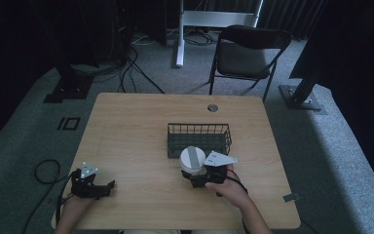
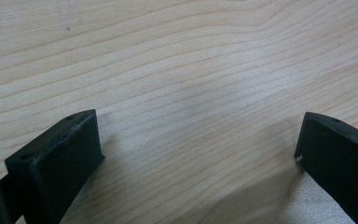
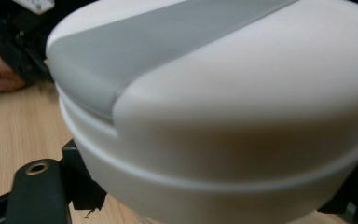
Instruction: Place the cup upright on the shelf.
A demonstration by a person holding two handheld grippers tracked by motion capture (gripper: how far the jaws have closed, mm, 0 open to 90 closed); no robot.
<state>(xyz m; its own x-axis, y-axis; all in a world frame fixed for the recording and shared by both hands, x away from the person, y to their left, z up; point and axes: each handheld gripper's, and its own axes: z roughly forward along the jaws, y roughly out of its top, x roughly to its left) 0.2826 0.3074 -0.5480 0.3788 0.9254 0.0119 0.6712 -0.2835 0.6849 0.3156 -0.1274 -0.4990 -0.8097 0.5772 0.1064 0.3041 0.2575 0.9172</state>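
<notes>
From my remote seat this looks like a lab or recording studio: black curtains [image 1: 39, 34] wall off a grey carpeted floor [image 1: 331, 146], cables [image 1: 131, 68] snake behind a lone wooden table [image 1: 136, 126], dark stand bases [image 1: 302, 95] flank it, and a folding chair [image 1: 246, 53] waits beyond.

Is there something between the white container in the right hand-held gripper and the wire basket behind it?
Nothing visible stands between them. The white container, gripped by the right hand-held gripper, sits just in front of the black wire basket, whose near wall is the only thing it would have to clear. The basket looks empty.
</notes>
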